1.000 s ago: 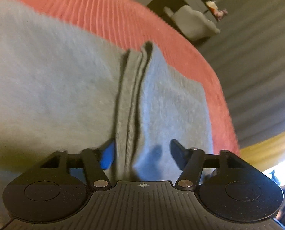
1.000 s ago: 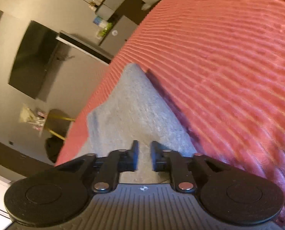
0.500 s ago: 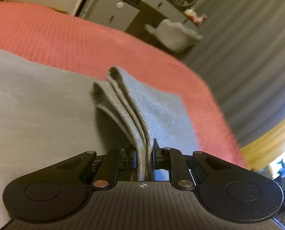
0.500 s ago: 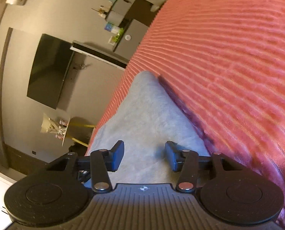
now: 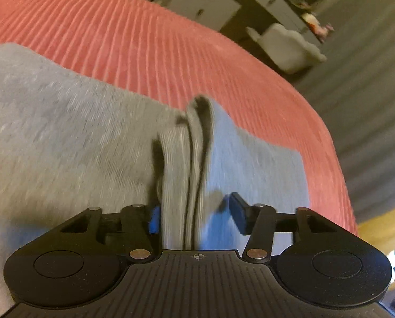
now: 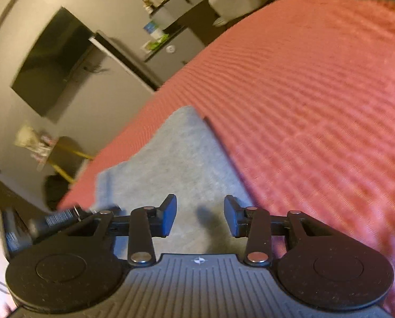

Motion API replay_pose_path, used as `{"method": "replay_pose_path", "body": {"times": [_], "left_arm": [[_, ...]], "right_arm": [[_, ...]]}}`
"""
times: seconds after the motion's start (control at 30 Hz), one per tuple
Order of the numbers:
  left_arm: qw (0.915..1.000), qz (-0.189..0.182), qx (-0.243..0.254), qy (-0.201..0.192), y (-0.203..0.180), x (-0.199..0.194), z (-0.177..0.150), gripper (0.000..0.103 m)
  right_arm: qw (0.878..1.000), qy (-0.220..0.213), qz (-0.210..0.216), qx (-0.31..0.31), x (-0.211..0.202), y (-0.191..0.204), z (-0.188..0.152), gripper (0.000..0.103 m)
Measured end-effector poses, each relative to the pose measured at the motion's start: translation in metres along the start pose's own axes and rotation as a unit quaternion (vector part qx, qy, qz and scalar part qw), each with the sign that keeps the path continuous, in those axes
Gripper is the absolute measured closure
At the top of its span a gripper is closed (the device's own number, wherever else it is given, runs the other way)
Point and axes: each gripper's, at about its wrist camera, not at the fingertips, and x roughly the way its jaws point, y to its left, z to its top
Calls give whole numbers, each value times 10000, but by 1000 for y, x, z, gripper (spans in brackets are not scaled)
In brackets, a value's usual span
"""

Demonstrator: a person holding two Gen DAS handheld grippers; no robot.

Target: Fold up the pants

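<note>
Grey pants (image 5: 64, 137) lie on a red ribbed bedspread (image 5: 149, 42). In the left wrist view a stacked ribbed cuff (image 5: 186, 159) stands up as a ridge between my fingers. My left gripper (image 5: 194, 216) is open, with the cuff against its left pad and a gap to the right pad. In the right wrist view the grey pants (image 6: 181, 159) run away from me along the bedspread (image 6: 316, 106). My right gripper (image 6: 200, 218) is open and empty just above the fabric.
Grey cabinets (image 5: 205, 5) and a pale beanbag (image 5: 285, 45) stand beyond the bed's far edge. A dark TV (image 6: 51, 61) hangs on the wall at left. The bed edge drops off at right (image 5: 338, 175) toward grey curtains.
My left gripper was shut on the cuff half a second ago and has now opened. My right gripper opened over the last second and stays open. Both views are blurred by motion.
</note>
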Motion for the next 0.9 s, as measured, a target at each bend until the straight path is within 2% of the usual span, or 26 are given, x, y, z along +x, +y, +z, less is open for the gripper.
{"method": "replay_pose_path", "body": {"times": [0.03,0.1,0.2,0.23,0.27,0.3,0.37,0.4,0.43,0.47,0.53,0.63,0.77,0.8,0.83,0.9], "left_arm": [[10000,-37,-76,20,0,4,6,87],[9998,-101,142,3,-6,3,13,86],[9950,-335,894,-302,-25,-20,17,87],[9938,-351,989,-372,-28,-29,21,87],[9930,-303,1045,-451,-27,-38,24,87],[9923,-184,1100,-530,-23,-46,27,86],[9911,315,1146,-607,-12,-53,30,84],[9910,541,1065,-598,-4,-52,29,81],[9917,707,929,-546,6,-52,27,73],[9925,790,804,-481,14,-54,23,70],[9952,598,681,-374,29,-63,7,54],[9963,373,741,-201,34,-74,-21,41],[9974,222,670,-126,42,-72,-43,44],[9977,186,627,-166,41,-73,-45,48],[9980,130,605,-145,43,-72,-42,58],[9985,-11,542,-86,42,-77,-47,67]], "right_arm": [[9999,-18,-117,-58,2,2,0,64],[9998,5,-185,-124,6,3,1,64],[10000,-44,-71,-14,3,-2,1,62],[9999,-136,-28,19,-2,-4,1,52],[9997,-237,-1,44,-5,-3,2,35],[9995,-288,5,88,-6,-4,2,29],[9996,-131,49,233,-2,-7,1,28],[9994,75,112,304,4,-10,1,28],[9987,287,194,365,10,-11,1,27],[9974,497,306,424,16,-11,1,27],[9961,648,452,394,21,-9,0,27],[9948,736,609,344,22,-6,-2,27],[9924,898,762,356,25,1,-4,27],[9924,973,681,329,26,4,-5,28],[9933,993,518,271,24,8,-6,28],[9938,1042,183,350,16,13,-6,28]]}}
